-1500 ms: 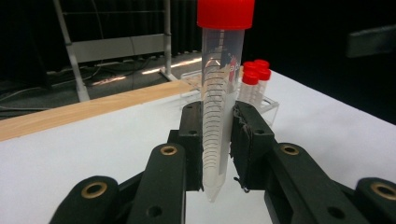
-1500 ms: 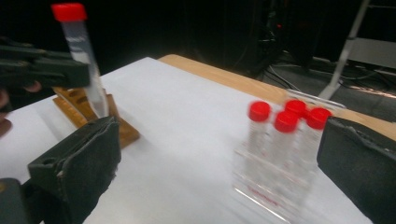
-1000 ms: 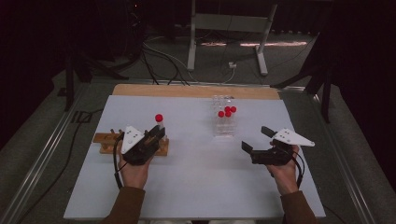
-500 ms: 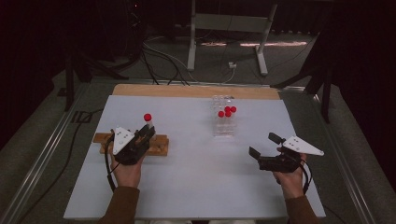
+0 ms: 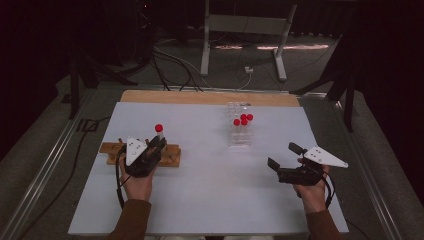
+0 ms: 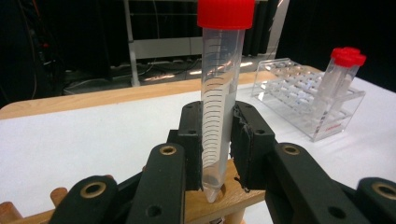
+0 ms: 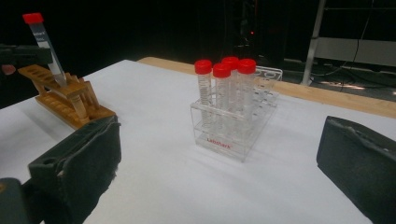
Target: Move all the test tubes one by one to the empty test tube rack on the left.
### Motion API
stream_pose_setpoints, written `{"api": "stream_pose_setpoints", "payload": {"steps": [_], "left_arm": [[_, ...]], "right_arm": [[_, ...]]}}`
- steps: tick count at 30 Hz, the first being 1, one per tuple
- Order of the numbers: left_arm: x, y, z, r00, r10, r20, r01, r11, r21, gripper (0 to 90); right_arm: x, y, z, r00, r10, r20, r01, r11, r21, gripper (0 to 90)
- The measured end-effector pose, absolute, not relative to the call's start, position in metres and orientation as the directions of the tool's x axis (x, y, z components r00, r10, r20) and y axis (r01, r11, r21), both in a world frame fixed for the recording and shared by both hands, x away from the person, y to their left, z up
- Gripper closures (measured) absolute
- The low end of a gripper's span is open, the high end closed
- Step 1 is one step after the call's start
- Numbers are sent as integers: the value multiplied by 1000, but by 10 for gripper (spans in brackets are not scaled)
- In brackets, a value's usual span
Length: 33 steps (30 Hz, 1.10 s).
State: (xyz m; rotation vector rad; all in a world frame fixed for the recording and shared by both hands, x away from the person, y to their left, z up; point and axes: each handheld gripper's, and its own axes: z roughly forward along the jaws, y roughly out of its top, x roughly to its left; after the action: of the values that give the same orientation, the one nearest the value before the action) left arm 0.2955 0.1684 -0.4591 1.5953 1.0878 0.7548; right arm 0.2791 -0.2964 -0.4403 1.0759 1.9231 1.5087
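Between the left tool's (image 6: 217, 140) pads: clear graduated tube (image 6: 218, 102), red-capped.

Overhead view faces forward; both close tongs-mounted views share the clear rack (image 6: 308, 100).

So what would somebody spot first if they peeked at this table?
Probably the red-capped tube pinched upright in the left gripper, its tip at a hole in the wooden rack on the table's left. Next, the four red caps bunched in the clear rack mid-table, with the right gripper open beside it, holding nothing.
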Motion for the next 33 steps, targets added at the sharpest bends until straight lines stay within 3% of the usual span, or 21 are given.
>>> {"api": "stream_pose_setpoints", "payload": {"steps": [33], "left_arm": [[293, 169, -485, 385, 922, -31, 343, -112, 933, 747]], "right_arm": [[278, -298, -441, -583, 805, 111, 293, 81, 953, 1]]}}
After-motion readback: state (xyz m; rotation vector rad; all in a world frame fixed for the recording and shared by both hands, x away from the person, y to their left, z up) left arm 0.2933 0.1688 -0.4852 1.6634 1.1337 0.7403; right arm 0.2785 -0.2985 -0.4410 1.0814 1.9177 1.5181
